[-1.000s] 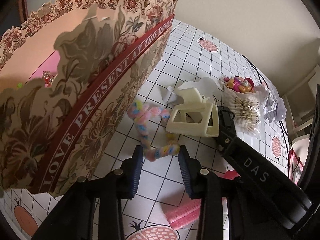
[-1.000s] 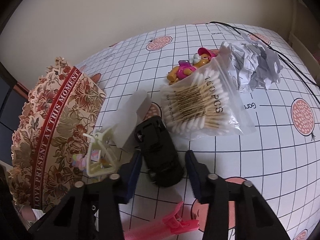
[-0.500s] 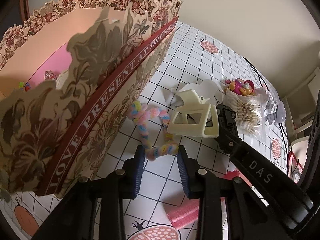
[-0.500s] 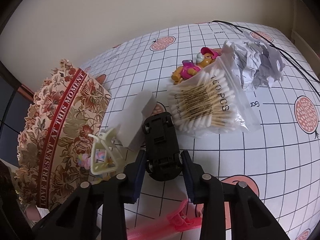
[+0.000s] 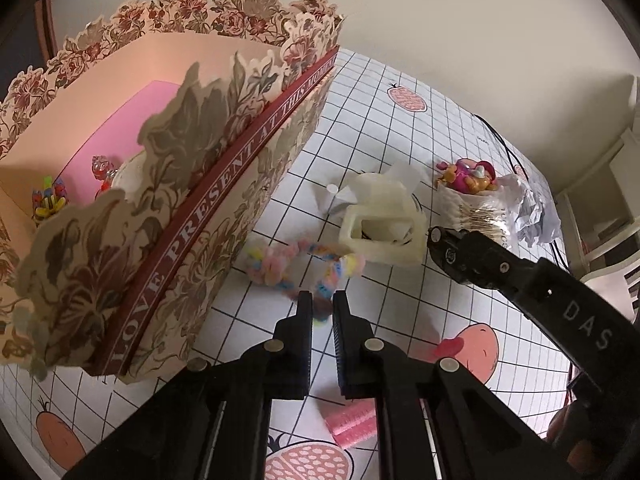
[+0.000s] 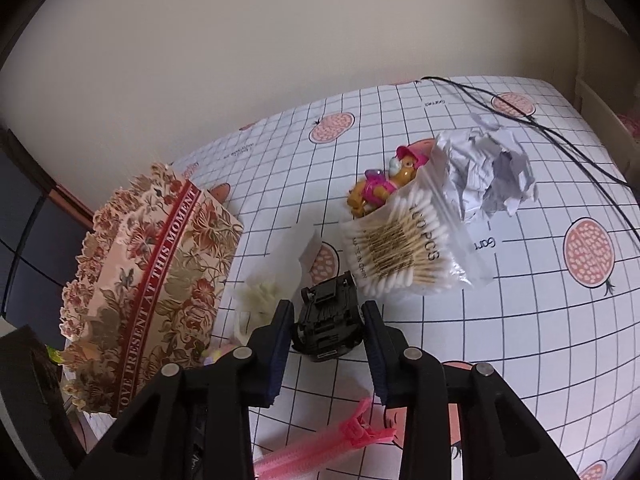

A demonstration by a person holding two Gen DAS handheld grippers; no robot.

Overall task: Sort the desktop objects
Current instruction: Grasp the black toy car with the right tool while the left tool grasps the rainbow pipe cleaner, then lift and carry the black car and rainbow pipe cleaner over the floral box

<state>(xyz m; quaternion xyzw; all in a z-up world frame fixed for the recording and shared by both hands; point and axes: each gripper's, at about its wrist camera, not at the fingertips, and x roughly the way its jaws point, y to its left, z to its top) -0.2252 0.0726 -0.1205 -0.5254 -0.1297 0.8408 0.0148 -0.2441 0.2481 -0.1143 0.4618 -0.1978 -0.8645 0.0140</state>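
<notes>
Here, in the left wrist view, the left hand-held gripper (image 5: 319, 314) has its jaws pinched together on the near end of a pastel fuzzy twist (image 5: 280, 268), which lies on the gridded bench (image 5: 400, 152) just beside the floral gift box (image 5: 208, 216). A cream claw clip (image 5: 380, 224) sits just beyond the twist, touching its far loop. Inside the box, against a pink sheet, lie a few small colourful bits. To the right, the right hand-held gripper (image 5: 452, 248) comes in from the lower corner, clamped on a black toy car (image 5: 460, 254). A pink hair roller (image 5: 352, 424) lies under the left gripper's fingers.

In the right wrist view, the right hand-held gripper (image 6: 326, 330) has both pads pressed on the sides of the toy car (image 6: 328, 320), underside up. Just past it lies a bag of cotton swabs (image 6: 400, 252), with a small figurine (image 6: 380, 188) and crumpled paper (image 6: 488, 172) touching the bag. The gift box (image 6: 152, 280) stands to the left, and a pink zipper (image 6: 320, 444) lies near the bottom.
</notes>
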